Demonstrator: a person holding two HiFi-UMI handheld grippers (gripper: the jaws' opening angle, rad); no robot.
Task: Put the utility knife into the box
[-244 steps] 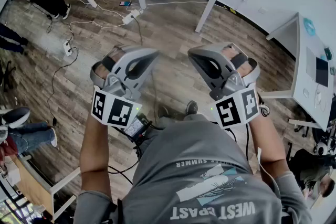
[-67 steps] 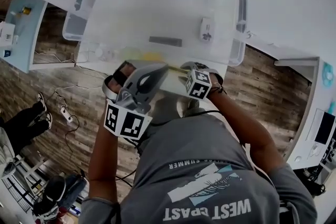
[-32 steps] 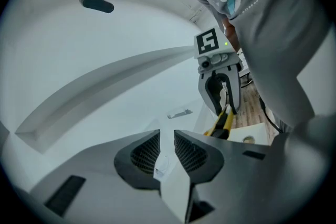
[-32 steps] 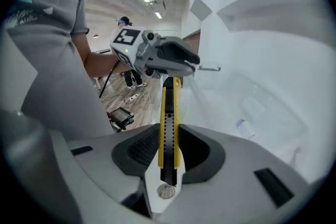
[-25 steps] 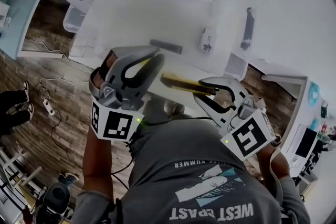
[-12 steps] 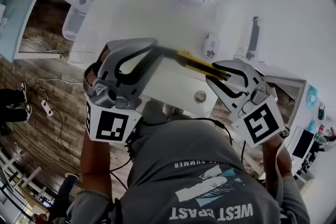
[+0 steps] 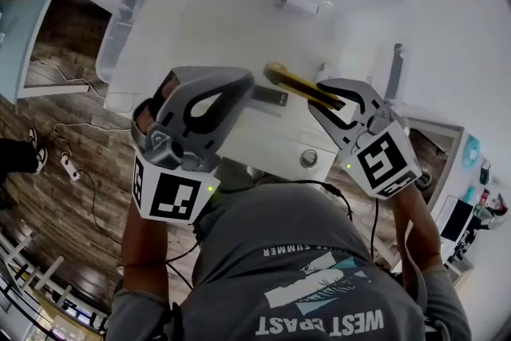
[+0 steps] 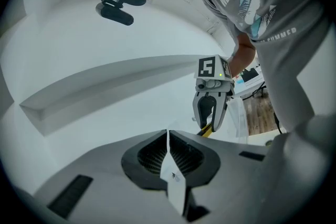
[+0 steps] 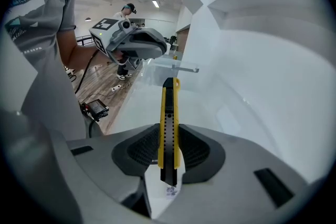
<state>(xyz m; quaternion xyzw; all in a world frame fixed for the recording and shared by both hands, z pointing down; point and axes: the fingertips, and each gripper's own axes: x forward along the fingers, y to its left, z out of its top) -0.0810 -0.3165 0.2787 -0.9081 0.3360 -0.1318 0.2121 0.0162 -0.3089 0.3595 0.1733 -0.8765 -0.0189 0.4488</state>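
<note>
The right gripper [image 7: 326, 101], smooth grey moulded plastic carrying a cube of black-and-white square markers, has its ribbed black rubber pads pressed on a slim yellow-and-black utility knife [image 9: 168, 123]. The pads clamp the knife near its dark butt end. The long, flat, notched body sticks straight out ahead of the jaws. In the head view the knife slants up and to the left over the near part of the large translucent plastic box [image 7: 160, 28], which has grey latch handles on its two ends. The knife is held in the air, not lying in the box. The box sits on a glossy white table [image 7: 279, 141] with a round grey grommet [image 7: 309, 158] near its front edge.

The left gripper [image 8: 168, 157], of the same grey plastic, has its ribbed pads closed together on nothing, and it hovers just left of the knife's tip.

Compared with half a second ago, the right gripper has swung nearer the left one. The knife's tip no longer reaches the left gripper's jaws. A second ago the knife hung lower, in front of the table edge.
</note>
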